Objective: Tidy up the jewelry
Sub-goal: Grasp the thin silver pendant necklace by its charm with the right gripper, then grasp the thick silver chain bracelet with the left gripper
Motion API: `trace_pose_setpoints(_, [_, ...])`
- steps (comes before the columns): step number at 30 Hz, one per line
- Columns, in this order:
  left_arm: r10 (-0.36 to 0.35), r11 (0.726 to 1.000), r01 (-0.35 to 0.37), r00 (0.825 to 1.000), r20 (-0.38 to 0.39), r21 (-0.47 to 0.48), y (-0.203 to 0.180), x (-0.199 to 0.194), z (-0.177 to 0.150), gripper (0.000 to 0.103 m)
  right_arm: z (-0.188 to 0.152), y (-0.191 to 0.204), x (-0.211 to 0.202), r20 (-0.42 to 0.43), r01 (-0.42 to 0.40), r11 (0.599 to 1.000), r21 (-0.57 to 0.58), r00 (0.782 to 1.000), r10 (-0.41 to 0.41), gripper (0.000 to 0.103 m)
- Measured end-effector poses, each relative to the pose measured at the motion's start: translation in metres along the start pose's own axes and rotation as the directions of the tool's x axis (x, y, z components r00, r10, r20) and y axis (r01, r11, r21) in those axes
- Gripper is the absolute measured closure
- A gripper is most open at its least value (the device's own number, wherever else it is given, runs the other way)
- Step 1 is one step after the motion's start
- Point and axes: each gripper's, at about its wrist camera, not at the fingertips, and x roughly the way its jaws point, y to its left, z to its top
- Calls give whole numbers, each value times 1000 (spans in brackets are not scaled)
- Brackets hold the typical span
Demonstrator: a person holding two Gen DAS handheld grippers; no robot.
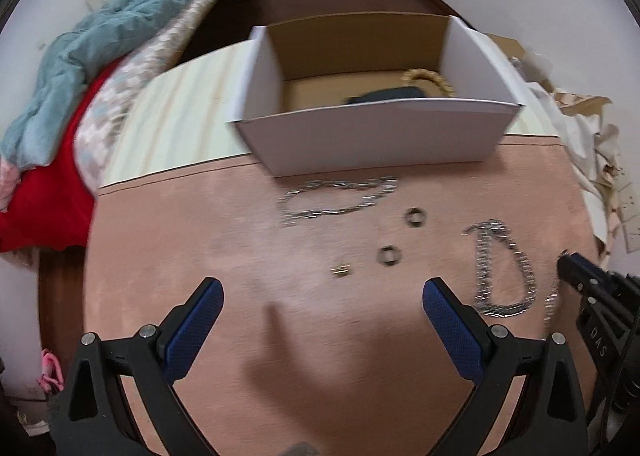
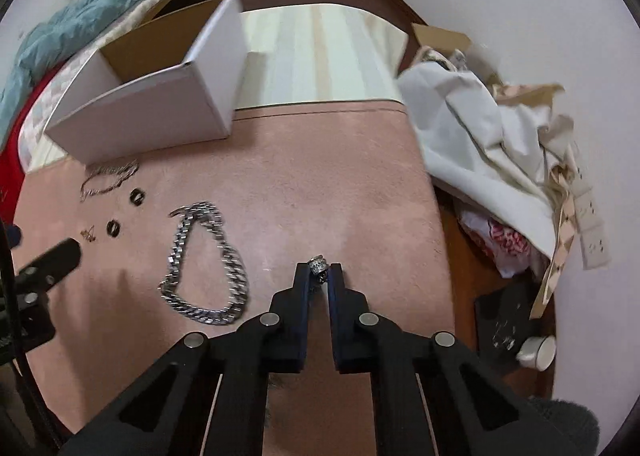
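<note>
Two grippers: the right gripper [image 2: 319, 271] is the loaded one; the left gripper [image 1: 323, 306] is bare.
Landmark: the white box [image 1: 360, 136], open-topped, on the pink mat [image 1: 200, 236].
Held thing: a silver ring [image 2: 319, 267], pinched at the right gripper's very tips, jaws drawn almost together on it, only the ring's width between them.
Ring's bearing: the box lies up and to the left of the right gripper, well apart, with the thick silver chain [image 2: 208, 264] lying between them.
Ring's axis: its band looks to lie across the jaws, but blur leaves that uncertain.
Nearer arm: judged from both views, the left gripper faces the box more squarely and sits closer to it; the ring, though, is already with the right one.
Left gripper: spread wide, blue pads [image 1: 200, 320] well apart, nothing between them, touching nothing that shows.
In front of the box: a thin chain [image 1: 336, 200] just beside its near wall; nearer the camera, two dark rings [image 1: 415, 216] [image 1: 388, 255] and a small gold piece [image 1: 341, 271].
Inside the box: a gold beaded piece [image 1: 428, 80] and something dark [image 1: 388, 95] on the floor by the near wall.
Likely step: carrying the ring over to the box; most pieces are not yet put away.
Risk: the grip is at the tips only, so a tilt could let the ring slip.
</note>
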Motion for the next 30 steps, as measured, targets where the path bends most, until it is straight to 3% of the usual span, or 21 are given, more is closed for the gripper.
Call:
trace_pose_setpoints(7, [-107,991,110,993,-44,75,-48,13,5,4,-7,-35,-5,-16,-20,995,96,1000,22,94])
trace_pose_setpoints(11, [-111,983,119,992,-66,143,-72,20,4,34,-11,-42,-7,-23,-22,993,117,999,24,94])
trace_pose_setpoints(13, [-116,980,124,992,-58,159,-78,20,2,43,-12,-42,-9,-25,-21,993,120,999,24,94])
trace_pose_setpoints(14, [-126,978,133,991,-54,163,-78,20,4,55,-13,-43,-10,-26,-20,992,121,999,23,94])
trace_pose_setpoints(15, [-140,975,147,989,-50,167,-79,19,4,74,-13,-43,-11,-26,-18,992,122,999,22,94])
trace_pose_setpoints(17, [-142,972,149,989,-50,180,-81,18,4,97,-13,-43,-12,-26,-20,992,124,999,24,94])
trace_pose_setpoints(30, [-156,981,158,987,-28,113,-27,-2,-5,98,-10,-34,-28,4,-69,990,126,998,70,94])
